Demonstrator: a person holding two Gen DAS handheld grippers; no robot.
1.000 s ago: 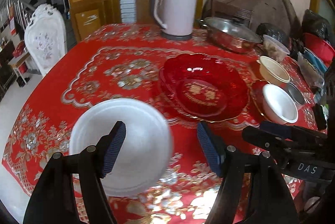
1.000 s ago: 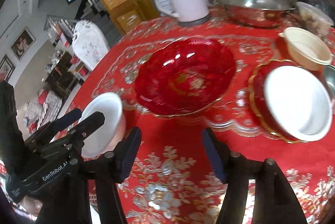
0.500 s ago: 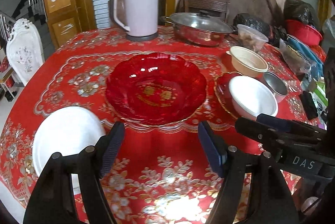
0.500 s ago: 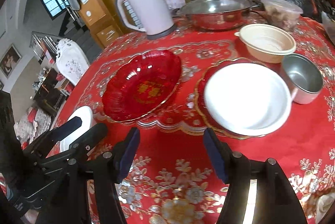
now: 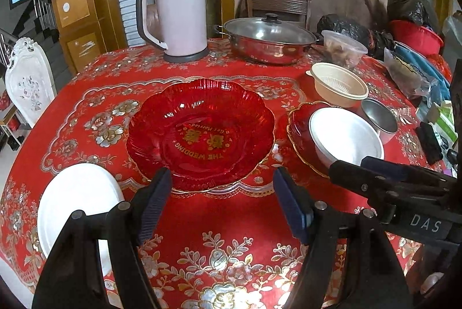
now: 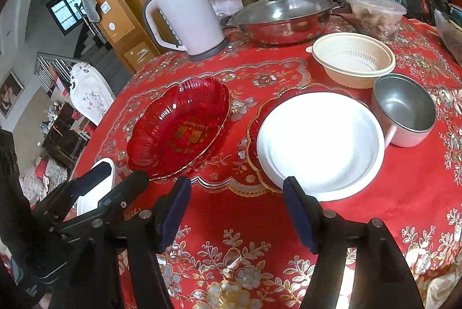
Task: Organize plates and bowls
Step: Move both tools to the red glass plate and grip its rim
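Both my left fingers (image 5: 222,199) and right fingers (image 6: 236,211) hang spread and empty over the tabletop (image 5: 219,222); the red glass plate (image 5: 202,133) lying ahead looks heavy, slick, breakable; I judge its scalloped near rim the safest hold.

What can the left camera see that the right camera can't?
Only the left camera shows the whole white plate near the table edge, and the red basin far right. Only the right camera shows the framed picture on the wall. Both show the big red dish, the kettle, the pot, the white bowl and the metal cup. Both sets of tongs are open and empty.
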